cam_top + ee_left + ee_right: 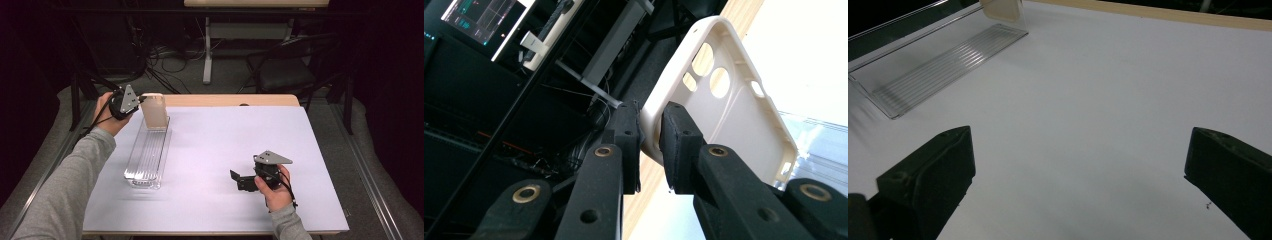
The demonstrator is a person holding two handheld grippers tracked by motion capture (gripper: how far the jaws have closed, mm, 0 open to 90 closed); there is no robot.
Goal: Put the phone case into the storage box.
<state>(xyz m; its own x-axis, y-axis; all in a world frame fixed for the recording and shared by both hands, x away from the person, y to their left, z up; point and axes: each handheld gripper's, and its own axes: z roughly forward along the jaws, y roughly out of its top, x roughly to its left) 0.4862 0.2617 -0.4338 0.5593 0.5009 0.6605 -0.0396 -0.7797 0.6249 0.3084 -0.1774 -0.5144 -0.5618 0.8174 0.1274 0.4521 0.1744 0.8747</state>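
We judge we're seating the case, clamped by its edge in our left tongs, into the rack just below; next, ease down and release; right tongs gape empty

— What lies beyond the white table?

— A dark room. A grey carpeted floor spreads across the upper middle of the high view, with black cables tangled at upper left.

— Any furniture?

— A black folding chair at upper right, a pale desk along the top edge on a grey leg. The left gripper view catches a lit monitor at its upper left.
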